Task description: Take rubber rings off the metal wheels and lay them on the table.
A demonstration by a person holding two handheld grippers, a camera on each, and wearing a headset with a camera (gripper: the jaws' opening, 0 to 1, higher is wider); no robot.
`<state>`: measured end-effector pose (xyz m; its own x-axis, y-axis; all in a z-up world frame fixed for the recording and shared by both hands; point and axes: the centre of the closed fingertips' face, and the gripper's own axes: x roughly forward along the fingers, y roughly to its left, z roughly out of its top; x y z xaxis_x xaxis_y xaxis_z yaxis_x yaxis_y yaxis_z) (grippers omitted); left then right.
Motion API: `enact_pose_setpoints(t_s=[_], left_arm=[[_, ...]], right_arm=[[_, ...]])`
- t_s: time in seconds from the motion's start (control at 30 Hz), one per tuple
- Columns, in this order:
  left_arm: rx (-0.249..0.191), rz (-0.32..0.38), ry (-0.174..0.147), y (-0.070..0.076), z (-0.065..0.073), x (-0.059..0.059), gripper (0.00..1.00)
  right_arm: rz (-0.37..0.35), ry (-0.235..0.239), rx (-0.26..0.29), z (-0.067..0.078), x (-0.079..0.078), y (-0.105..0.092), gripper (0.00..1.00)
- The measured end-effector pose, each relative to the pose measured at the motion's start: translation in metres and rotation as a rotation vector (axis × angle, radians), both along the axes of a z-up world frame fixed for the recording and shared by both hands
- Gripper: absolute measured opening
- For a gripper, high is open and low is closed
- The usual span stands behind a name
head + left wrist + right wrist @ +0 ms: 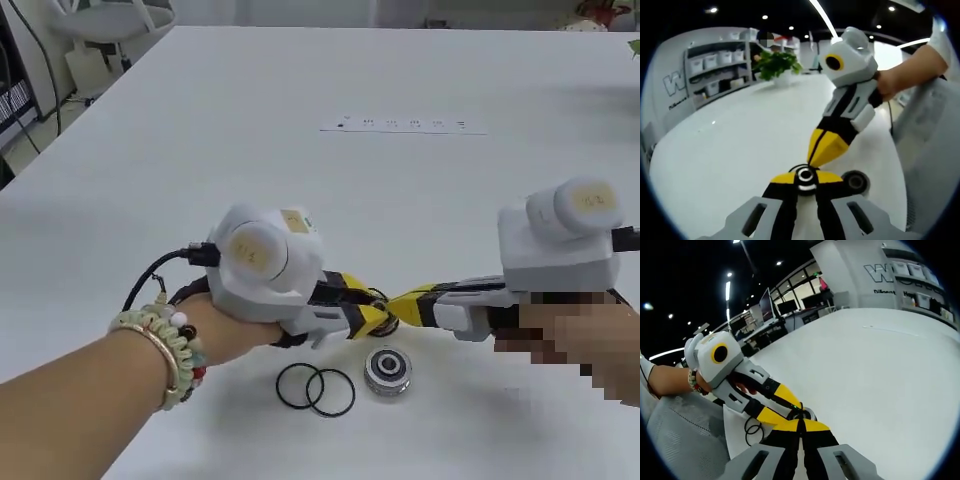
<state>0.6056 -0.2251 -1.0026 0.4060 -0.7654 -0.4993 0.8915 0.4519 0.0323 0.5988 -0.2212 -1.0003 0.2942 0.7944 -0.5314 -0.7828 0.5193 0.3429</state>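
Note:
My left gripper (pixel 377 318) (pixel 805 185) is shut on a small metal wheel (pixel 806 176) (pixel 805 413), holding it just above the white table (pixel 300 170). My right gripper (pixel 396 305) (pixel 800 424) meets it tip to tip, its jaws shut on the thin black rubber ring (pixel 799 167) at the wheel's rim. In the left gripper view the right gripper (pixel 816 159) comes down from above. A second metal wheel (pixel 387 369) (pixel 856 181) lies flat on the table below the tips. Two loose black rubber rings (pixel 316 388) (pixel 753 432), overlapping, lie left of it.
A white strip with small marks (pixel 403 125) lies far back on the table. A chair (pixel 105 20) stands past the far left corner. A potted plant (pixel 776 65) and shelves (pixel 715 70) stand beyond the table. A beaded wrist (pixel 165 345) is near the front edge.

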Motion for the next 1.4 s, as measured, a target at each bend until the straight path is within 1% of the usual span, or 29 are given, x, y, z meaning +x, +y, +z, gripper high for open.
enact_pose_setpoints(t_s=[0.07, 0.1, 0.13, 0.2, 0.27, 0.33, 0.37, 0.4, 0.5, 0.53, 0.57, 0.6, 0.63, 0.77, 0.87, 0.93, 0.97, 1.0, 1.07, 1.13, 1.17, 1.27, 1.37, 1.4], left_arm=[[0.025, -0.008, 0.006, 0.0, 0.0, 0.0, 0.14], [0.039, -0.011, 0.015, 0.0, 0.0, -0.001, 0.14], [0.045, -0.014, 0.019, 0.0, 0.001, -0.001, 0.14], [0.05, -0.033, 0.019, 0.0, 0.004, -0.003, 0.17], [0.034, -0.042, 0.026, -0.003, 0.008, -0.005, 0.2], [0.043, -0.065, 0.027, -0.005, 0.01, -0.009, 0.22], [0.051, -0.074, 0.022, -0.006, 0.012, -0.01, 0.23], [0.058, -0.087, 0.007, -0.007, 0.016, -0.011, 0.24], [0.072, -0.103, -0.008, -0.008, 0.023, -0.014, 0.24], [0.088, -0.126, -0.028, -0.009, 0.028, -0.017, 0.24], [0.093, -0.145, -0.038, -0.011, 0.031, -0.02, 0.24], [0.09, -0.161, -0.049, -0.012, 0.038, -0.023, 0.24], [0.082, -0.164, -0.052, -0.013, 0.042, -0.024, 0.24], [0.057, -0.172, -0.046, -0.015, 0.061, -0.03, 0.27], [0.042, -0.184, -0.067, -0.014, 0.076, -0.035, 0.32], [0.021, -0.207, -0.068, -0.013, 0.086, -0.044, 0.36], [0.017, -0.218, -0.071, -0.01, 0.092, -0.049, 0.38], [0.016, -0.219, -0.072, -0.01, 0.093, -0.05, 0.4], [0.023, -0.219, -0.091, -0.002, 0.102, -0.054, 0.43], [0.022, -0.208, -0.1, 0.005, 0.107, -0.055, 0.47], [0.017, -0.188, -0.105, 0.011, 0.111, -0.055, 0.49], [0.006, -0.164, -0.11, 0.026, 0.119, -0.059, 0.51], [-0.024, -0.134, -0.099, 0.041, 0.126, -0.066, 0.53], [-0.031, -0.125, -0.101, 0.045, 0.128, -0.068, 0.54]], right_arm=[[0.001, -0.011, -0.013, -0.001, 0.001, -0.001, 0.0], [0.005, -0.018, -0.02, -0.001, 0.001, -0.001, 0.0], [0.005, -0.02, -0.022, -0.001, 0.001, -0.001, 0.0], [0.005, -0.021, -0.022, -0.001, 0.001, -0.001, 0.0], [0.001, -0.02, -0.02, 0.0, 0.002, -0.002, 0.0], [-0.003, -0.021, -0.016, 0.001, 0.003, -0.002, 0.0], [-0.004, -0.02, -0.014, 0.002, 0.003, -0.002, 0.0], [-0.008, -0.02, -0.01, 0.003, 0.004, -0.002, 0.0], [-0.009, -0.039, -0.018, 0.005, 0.005, -0.003, 0.0], [-0.009, -0.039, -0.016, 0.006, 0.005, -0.003, 0.0], [-0.008, -0.038, -0.012, 0.007, 0.005, -0.002, 0.0], [-0.007, -0.038, -0.01, 0.008, 0.005, -0.002, 0.0], [-0.005, -0.04, -0.008, 0.009, 0.004, -0.001, 0.0], [0.002, -0.045, 0.002, 0.013, 0.003, 0.002, 0.0], [0.008, -0.049, 0.01, 0.016, 0.002, 0.005, 0.0], [0.01, -0.05, 0.012, 0.019, 0.001, 0.007, 0.0], [0.013, -0.052, 0.014, 0.02, 0.001, 0.008, 0.0], [0.019, -0.052, 0.02, 0.022, -0.001, 0.01, 0.0], [0.024, -0.05, 0.028, 0.025, -0.002, 0.013, 0.0], [0.032, -0.051, 0.037, 0.028, -0.004, 0.015, 0.0], [0.034, -0.049, 0.04, 0.029, -0.005, 0.017, 0.0], [0.051, -0.048, 0.047, 0.031, -0.008, 0.021, 0.0], [0.074, -0.042, 0.051, 0.032, -0.013, 0.026, 0.0], [0.08, -0.042, 0.051, 0.033, -0.014, 0.027, 0.0]])
